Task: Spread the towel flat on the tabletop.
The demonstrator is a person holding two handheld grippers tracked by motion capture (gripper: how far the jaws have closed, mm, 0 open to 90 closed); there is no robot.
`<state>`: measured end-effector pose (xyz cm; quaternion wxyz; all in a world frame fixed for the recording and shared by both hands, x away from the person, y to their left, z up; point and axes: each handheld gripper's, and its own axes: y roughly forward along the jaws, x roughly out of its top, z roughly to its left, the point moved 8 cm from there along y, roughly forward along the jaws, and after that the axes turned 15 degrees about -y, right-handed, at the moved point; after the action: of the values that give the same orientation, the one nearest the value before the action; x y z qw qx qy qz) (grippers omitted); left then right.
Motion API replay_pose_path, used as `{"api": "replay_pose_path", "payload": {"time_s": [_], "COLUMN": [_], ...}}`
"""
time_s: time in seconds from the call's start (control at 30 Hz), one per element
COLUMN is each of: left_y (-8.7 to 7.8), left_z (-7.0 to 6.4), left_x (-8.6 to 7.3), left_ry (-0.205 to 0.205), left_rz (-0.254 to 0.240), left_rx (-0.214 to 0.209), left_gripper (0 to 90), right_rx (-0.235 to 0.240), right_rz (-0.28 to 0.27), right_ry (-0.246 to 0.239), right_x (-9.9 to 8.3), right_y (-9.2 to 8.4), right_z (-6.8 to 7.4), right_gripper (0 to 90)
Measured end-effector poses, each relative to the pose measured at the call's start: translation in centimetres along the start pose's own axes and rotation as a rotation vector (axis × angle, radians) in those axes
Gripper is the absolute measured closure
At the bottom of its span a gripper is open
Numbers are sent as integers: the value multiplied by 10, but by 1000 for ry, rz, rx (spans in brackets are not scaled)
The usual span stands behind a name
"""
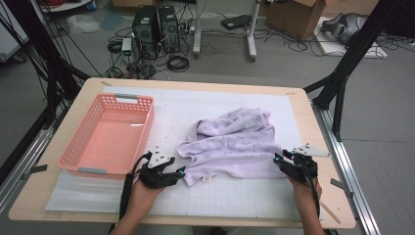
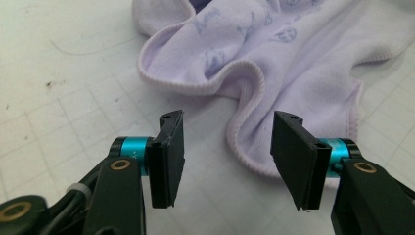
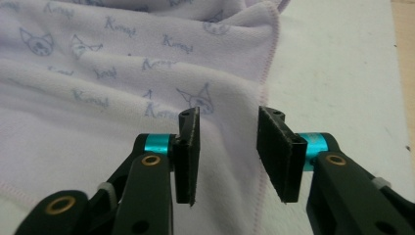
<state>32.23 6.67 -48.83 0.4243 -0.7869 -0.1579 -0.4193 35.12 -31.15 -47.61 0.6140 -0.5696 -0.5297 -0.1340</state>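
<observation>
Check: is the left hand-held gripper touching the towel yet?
Cannot tell. In the left gripper view the left hand-held gripper is open around the lavender towel hem, contact unclear.

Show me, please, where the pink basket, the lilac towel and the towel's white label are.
pink basket (image 1: 139,127), high view, right wall.
lilac towel (image 1: 235,142), high view, its middle.
white label (image 1: 207,179), high view, tag at the near hem.

Grey floor (image 1: 386,117), tangled cables (image 1: 177,62), cardboard box (image 1: 296,17)

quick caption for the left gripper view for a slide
Open left gripper poised at the rippled hem of a lilac printed towel on a gridded mat.
</observation>
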Motion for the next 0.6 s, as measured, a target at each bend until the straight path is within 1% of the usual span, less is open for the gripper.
{"api": "replay_pose_path", "payload": {"time_s": [0.1, 0.13, 0.17, 0.23, 0.27, 0.33, 0.37, 0.4, 0.47, 0.5, 0.53, 0.57, 0.6], "left_y": [-5, -6, -7, -7, -7, -6, -5, -3, 3, 6, 7, 9, 10], "left_z": [-4, -6, -10, -17, -21, -28, -31, -34, -39, -41, -42, -44, -44], "left_x": [-2, -3, -3, -4, -5, -8, -10, -13, -18, -20, -21, -23, -23], "left_ry": [-6, -6, -2, 14, 19, 38, 34, 35, 45, 63, 90, 107, 123], "left_rz": [-3, -3, -6, -6, -4, 9, 14, 23, 58, 80, 94, 103, 109], "left_rx": [-34, -51, -70, -112, -132, -145, -152, -150, -138, -120, -99, -86, -60], "left_gripper": [466, 475, 489, 556, 575, 589, 587, 568, 481, 464, 462, 474, 522], "right_rx": [14, 13, 11, 8, 13, 15, 20, 30, 44, 49, 49, 44, 47], "right_rz": [2, 12, 23, 43, 48, 45, 42, 50, 89, 108, 118, 115, 120], "right_ry": [23, 22, 10, 3, 9, 18, 19, 20, 14, 10, 20, 33, 37], "right_x": [-6, -9, -12, -16, -18, -20, -22, -25, -33, -37, -40, -41, -41], "right_y": [-6, -7, -8, -10, -11, -15, -16, -17, -17, -16, -16, -17, -18], "right_z": [-2, -1, -1, -1, 0, 0, 1, 3, 7, 8, 10, 10, 11], "right_gripper": [574, 565, 554, 531, 524, 512, 509, 504, 503, 507, 516, 551, 620]}}
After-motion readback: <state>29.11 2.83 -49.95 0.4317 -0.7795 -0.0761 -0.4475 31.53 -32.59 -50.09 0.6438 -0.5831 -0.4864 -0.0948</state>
